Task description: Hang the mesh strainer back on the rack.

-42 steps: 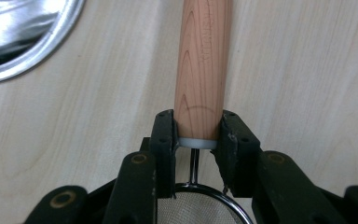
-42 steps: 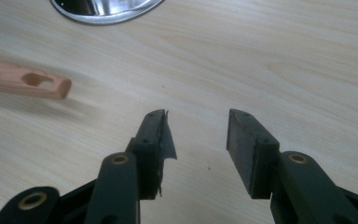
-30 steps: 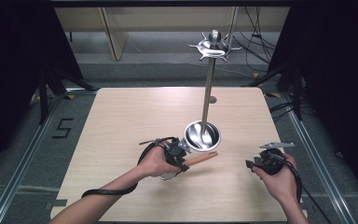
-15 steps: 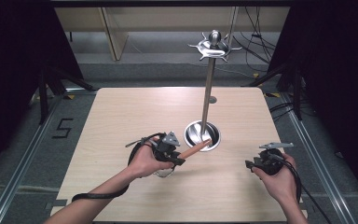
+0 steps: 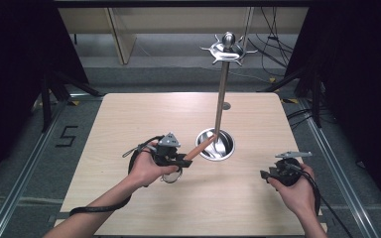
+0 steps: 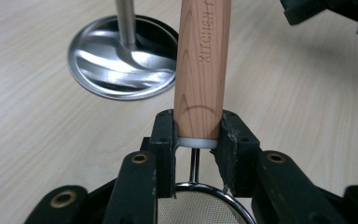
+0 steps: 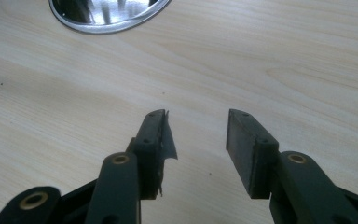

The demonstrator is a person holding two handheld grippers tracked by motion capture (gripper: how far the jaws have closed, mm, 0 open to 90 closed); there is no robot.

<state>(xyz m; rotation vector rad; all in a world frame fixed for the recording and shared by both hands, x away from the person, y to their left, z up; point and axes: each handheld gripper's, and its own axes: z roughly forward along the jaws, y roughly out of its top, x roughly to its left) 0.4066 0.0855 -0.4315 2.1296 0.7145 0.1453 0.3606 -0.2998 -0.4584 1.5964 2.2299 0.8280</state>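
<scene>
Left gripper (image 6: 193,140) clamped on strainer's wooden handle (image 6: 201,70) just above the mesh bowl (image 6: 198,207), near-left of stand base (image 5: 216,145); light, stiff, top-heavy — grip sound; right gripper (image 7: 198,135) apart, idle.

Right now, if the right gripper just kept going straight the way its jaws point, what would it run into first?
Probably the bare table. The right gripper is open, empty and angled down at the wood. The stand's round steel base sits further ahead, off to the side.

Reddish-brown wooden handle (image 6: 202,65), shiny silver stand (image 5: 217,144)
</scene>
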